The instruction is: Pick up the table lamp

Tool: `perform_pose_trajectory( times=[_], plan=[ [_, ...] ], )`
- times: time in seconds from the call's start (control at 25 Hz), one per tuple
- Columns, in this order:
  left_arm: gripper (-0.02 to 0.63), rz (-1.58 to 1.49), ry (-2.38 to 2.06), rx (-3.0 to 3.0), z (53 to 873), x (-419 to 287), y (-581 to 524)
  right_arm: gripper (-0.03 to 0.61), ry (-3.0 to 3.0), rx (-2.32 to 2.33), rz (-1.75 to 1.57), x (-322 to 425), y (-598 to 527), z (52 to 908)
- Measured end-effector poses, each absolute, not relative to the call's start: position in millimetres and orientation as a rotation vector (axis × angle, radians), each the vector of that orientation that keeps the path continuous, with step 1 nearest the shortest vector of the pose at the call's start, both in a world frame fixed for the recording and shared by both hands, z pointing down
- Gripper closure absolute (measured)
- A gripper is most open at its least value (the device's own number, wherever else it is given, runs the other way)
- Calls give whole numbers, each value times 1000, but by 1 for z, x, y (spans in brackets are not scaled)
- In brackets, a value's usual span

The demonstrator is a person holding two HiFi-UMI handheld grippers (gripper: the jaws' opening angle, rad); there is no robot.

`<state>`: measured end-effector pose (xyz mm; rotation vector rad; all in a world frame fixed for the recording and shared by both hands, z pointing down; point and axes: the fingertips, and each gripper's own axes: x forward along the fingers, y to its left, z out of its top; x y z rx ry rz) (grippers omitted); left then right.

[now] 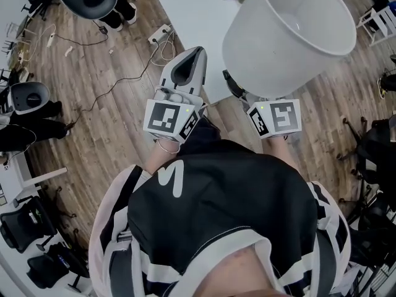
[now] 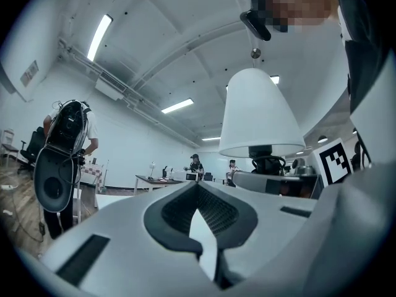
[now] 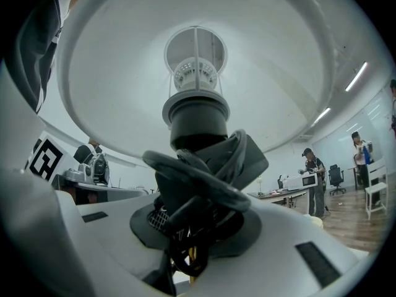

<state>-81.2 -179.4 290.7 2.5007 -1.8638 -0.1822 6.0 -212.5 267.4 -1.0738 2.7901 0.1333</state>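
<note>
Right gripper view is showing the right claw (image 3: 195, 215) half closed, squeezing the dark round stem (image 3: 197, 122) and looped black cord (image 3: 213, 181) of the white table lamp (image 3: 117, 85) with its smooth cone shade. The lamp is hanging by the flat white counter (image 1: 192, 17) edge. The left claw (image 2: 197, 185) is pinching together on nothing beside it, over open brown wooden floor (image 1: 117, 135).

Bright overhead strip lights (image 2: 99, 37), fisheye-warped edges

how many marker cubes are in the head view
2: one marker cube on the left tool, the other on the right tool gripping the lamp. None looks hidden.
</note>
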Motion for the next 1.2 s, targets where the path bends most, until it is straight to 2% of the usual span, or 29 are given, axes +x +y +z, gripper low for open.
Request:
perform_pose_trajectory(
  times=[0.44,1.2],
  plan=[
    [609,-191,-1803,2560,279,-125,-257,469,2750,-1124,135,-38,-284,257],
    [609,-195,-1621,2623,296,-146,-329,469,2689,-1335,127,-50,-347,273]
  ],
)
